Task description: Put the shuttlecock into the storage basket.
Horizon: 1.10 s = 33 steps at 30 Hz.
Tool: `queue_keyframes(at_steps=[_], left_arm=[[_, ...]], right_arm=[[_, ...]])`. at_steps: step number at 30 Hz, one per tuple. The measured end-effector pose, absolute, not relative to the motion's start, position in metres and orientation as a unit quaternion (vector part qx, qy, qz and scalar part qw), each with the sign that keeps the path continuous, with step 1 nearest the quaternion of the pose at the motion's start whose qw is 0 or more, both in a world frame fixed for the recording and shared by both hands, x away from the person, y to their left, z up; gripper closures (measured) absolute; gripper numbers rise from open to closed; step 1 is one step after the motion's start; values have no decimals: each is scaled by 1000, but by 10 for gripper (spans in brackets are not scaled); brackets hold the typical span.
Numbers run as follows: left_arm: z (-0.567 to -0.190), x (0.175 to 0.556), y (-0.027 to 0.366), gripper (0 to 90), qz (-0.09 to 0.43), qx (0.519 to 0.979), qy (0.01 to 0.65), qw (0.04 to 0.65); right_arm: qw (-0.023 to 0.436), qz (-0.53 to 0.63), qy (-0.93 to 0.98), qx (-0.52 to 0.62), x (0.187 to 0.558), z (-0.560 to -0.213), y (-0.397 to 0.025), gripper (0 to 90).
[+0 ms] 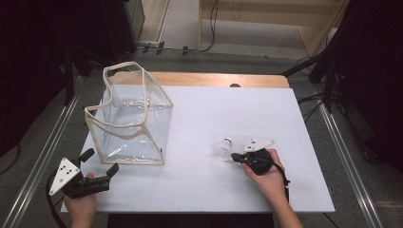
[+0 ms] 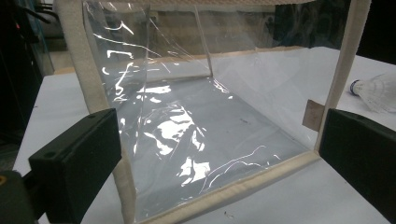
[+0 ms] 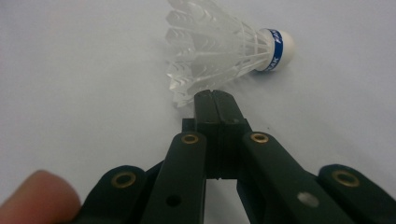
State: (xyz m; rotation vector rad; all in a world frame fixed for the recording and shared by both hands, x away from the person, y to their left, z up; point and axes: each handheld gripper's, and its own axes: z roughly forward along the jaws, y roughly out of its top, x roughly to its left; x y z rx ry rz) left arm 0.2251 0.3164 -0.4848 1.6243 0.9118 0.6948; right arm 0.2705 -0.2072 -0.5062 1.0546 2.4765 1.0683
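1. Where the white tabletop [image 1: 199,185] meets the person's side, two hands come in from the bottom of the high view, each holding a black two-jaw claw.
2. Right claw [image 1: 236,157]: jaws pressed together, nothing between them. In the right gripper view the closed tips [image 3: 215,95] sit right at the feather edge of the white feathered shuttlecock with a white cork tip and a blue band [image 3: 224,44]; whether they touch it, I cannot tell.
3. Shuttlecock [image 1: 223,148] lies on its side on the tabletop, right of centre, just beside the right claw's tips in the high view. Feather skirt faces the claw, cork tip points away from it.
4. Left claw [image 1: 100,162]: jaws spread wide, gripping nothing. It sits at the near left corner of the tabletop, pointed at the bag.
5. Clear plastic box-shaped bag with cream fabric edging [image 1: 130,118] stands upright on the left half of the tabletop, top open, rim bent inward on one side.
6. In the left gripper view the bag [image 2: 196,140] stands close ahead between the two spread jaws; its near bottom edge lies flat on the tabletop. The shuttlecock [image 2: 373,91] shows beyond the bag's right edge, well apart from the left claw.
7. Bag and shuttlecock lie apart, bare tabletop between them.
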Motion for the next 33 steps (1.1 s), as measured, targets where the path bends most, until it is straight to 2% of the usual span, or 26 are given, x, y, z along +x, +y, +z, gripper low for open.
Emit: queue_keyframes(at_steps=[33], left_arm=[[-485, 225, 317, 0, 293, 682, 386, 548]], right_arm=[[114, 365, 863, 331, 313, -492, -164, 879]])
